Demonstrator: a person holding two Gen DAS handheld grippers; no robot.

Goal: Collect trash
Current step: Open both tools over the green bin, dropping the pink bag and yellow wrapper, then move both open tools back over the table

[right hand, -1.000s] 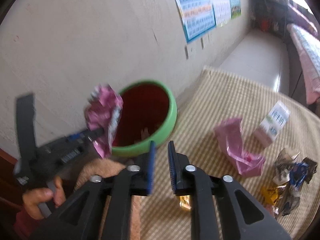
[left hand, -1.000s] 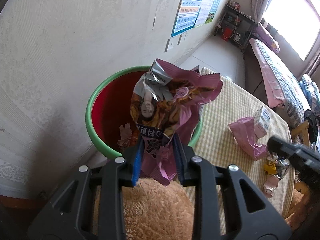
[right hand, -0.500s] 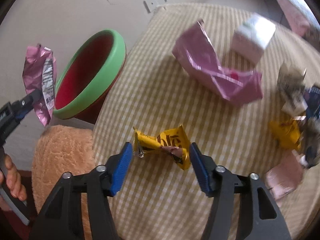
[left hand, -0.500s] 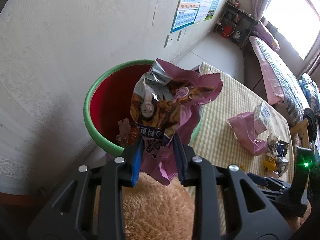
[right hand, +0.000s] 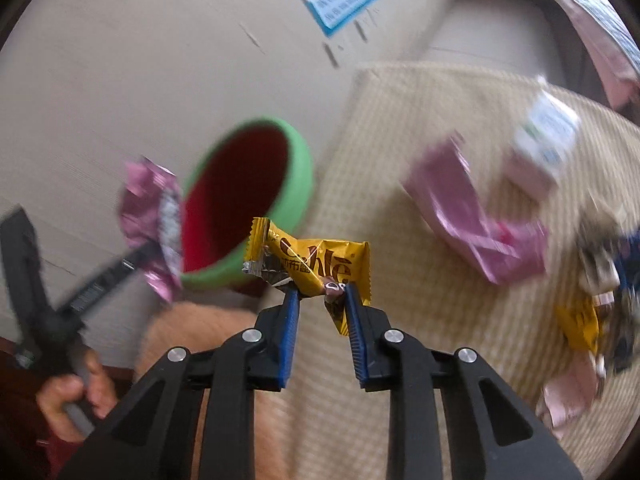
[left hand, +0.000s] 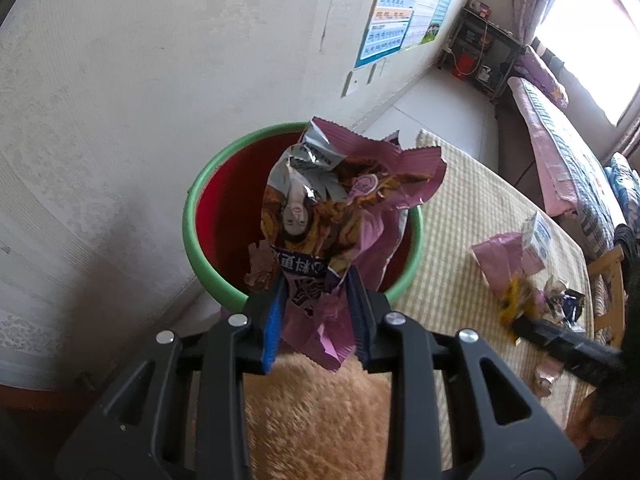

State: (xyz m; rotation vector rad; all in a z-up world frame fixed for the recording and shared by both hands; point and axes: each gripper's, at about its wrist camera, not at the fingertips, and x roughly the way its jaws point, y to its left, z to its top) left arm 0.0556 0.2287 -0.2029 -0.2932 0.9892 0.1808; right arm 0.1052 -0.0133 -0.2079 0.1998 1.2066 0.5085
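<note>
Bedroom corner with a pale wall, poster high up, and a checked worktop (right hand: pixel 400 208) running right toward a bed. Half a second ago a yellow wrapper (right hand: pixel 310 266) lay flat on the cloth between spread jaws of the right gripper (right hand: pixel 318 300); now lifted clear, pinched by its lower edge, blurred surroundings suggesting a swing left toward the bin (left hand: pixel 200 208). Means one more piece off the worktop and ready to drop. Left gripper (left hand: pixel 316 300) unchanged through the second: jaws clamped on a purple bag (left hand: pixel 340 208), held just over the near rim of the bin. Inside the red bin, only one crumpled scrap (left hand: pixel 260 268) visible at the near wall. Left on the worktop: pink bag (right hand: pixel 476 220), small carton (right hand: pixel 544 144), and a heap of wrappers (right hand: pixel 600 280) at far right
</note>
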